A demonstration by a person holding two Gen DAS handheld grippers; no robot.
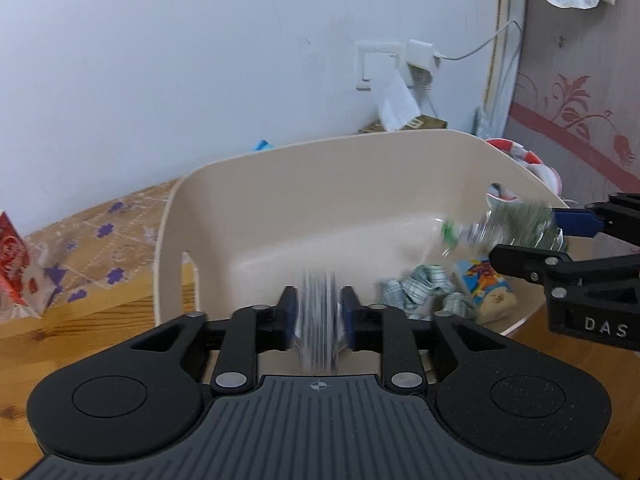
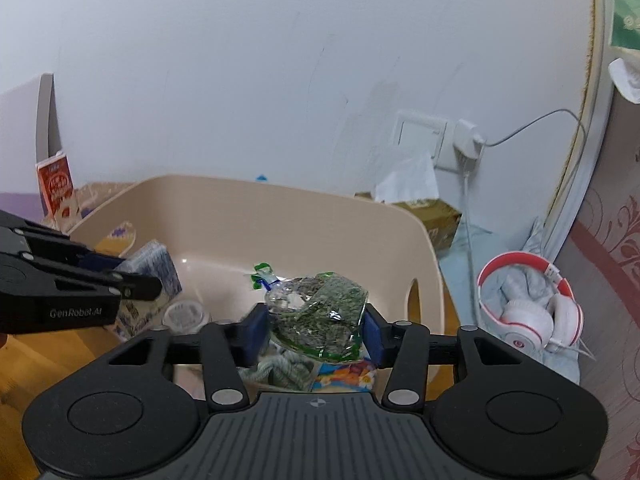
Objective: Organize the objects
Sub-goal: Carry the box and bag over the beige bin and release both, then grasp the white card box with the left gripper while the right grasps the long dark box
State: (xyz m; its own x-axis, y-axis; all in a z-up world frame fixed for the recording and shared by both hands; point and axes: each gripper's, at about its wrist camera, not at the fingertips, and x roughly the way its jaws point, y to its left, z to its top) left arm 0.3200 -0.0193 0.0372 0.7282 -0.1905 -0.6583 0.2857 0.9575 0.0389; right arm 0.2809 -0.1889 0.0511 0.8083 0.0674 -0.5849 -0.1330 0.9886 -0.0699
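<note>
Both grippers over beige bin (image 2: 320, 220). Left gripper (image 1: 319, 312) pinches blue-patterned pack (image 1: 319, 320); right gripper (image 2: 316, 330) clamps green snack bag (image 2: 320, 316). Lower inside rim, then release, one after other.

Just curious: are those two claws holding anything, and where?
Left gripper: blue-patterned pack, by its flat sides. Right gripper: clear green bag, by its edges.

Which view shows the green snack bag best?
The right wrist view: the green snack bag sits sharp and centred between the right tool fingers, above the beige bin. The left wrist view shows it motion-blurred at the right edge.
</note>
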